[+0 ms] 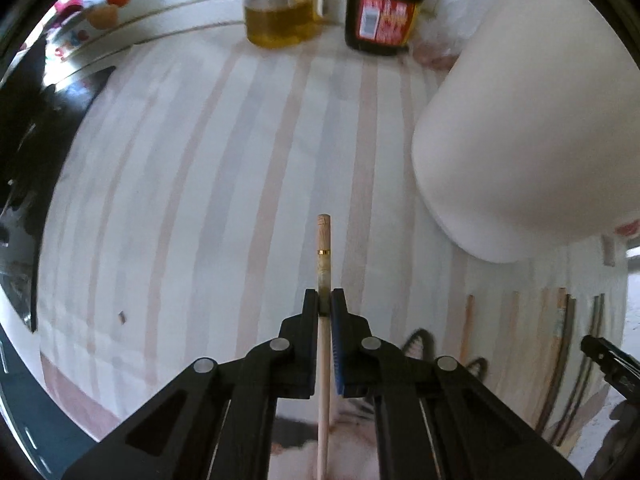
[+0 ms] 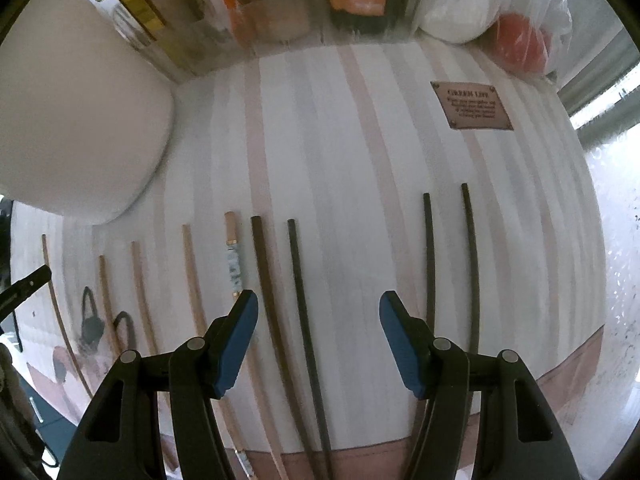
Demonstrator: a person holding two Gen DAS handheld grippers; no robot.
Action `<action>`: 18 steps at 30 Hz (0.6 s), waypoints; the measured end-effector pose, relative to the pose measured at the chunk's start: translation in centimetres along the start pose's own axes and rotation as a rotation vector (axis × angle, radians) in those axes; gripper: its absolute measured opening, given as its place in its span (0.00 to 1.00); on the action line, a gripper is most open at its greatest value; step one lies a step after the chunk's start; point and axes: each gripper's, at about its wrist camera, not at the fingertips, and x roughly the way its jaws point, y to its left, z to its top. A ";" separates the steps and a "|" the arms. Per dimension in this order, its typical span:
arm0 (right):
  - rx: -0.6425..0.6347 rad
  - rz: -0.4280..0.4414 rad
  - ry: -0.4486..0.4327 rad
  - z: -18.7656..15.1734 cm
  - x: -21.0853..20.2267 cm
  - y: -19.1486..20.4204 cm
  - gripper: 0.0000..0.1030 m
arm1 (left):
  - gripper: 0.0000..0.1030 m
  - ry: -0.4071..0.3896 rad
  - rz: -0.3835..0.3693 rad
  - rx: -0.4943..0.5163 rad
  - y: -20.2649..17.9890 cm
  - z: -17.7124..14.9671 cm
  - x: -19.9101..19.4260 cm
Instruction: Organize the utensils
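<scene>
Wooden and pale, one chopstick (image 1: 323, 240) is pinched tight in the left gripper (image 1: 325, 300). It has a thin gold ring near its far end, and it sticks out past the black fingers, up off the striped cloth (image 1: 200, 160).

A big white pot (image 1: 520, 120) stands close by on the right. It is the nearest thing to the chopstick tip. Far back stand a jar of yellow oil (image 1: 280, 12) and a dark bottle (image 1: 384, 8) with a red label. Two small orange fruits (image 1: 112, 2) sit at the far left.

The right gripper (image 2: 318, 320) points down at the cloth with its blue pads (image 2: 236, 340) spread apart. It grasps nothing. Under it lie many more sticks in a row. Thin light ones (image 2: 188, 276) lie to the left. One patterned stick (image 2: 233, 256) lies just beside the left pad. Two dark sticks (image 2: 296, 300) run between the pads. Two more dark sticks (image 2: 450, 260) lie off to the right, well apart from the others. A brown tag (image 2: 472, 106) with words is sewn on the cloth farther back. A clear bin (image 2: 304, 12) of packets and a bag with something red (image 2: 520, 44) stand along the back edge.
</scene>
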 end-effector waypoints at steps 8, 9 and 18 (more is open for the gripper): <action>-0.009 0.029 -0.039 -0.3 -2.8 -0.1 0.63 | 0.00 -0.070 -0.070 -0.001 -1.7 -0.3 -5.5; -0.007 0.032 -0.042 -0.3 -3.0 -0.2 0.63 | 0.01 -0.077 -0.093 -0.018 -1.4 -0.5 -5.5; -0.004 0.030 -0.045 -1.7 -3.0 -0.1 0.63 | 0.23 0.127 -0.066 0.027 -3.2 1.7 5.0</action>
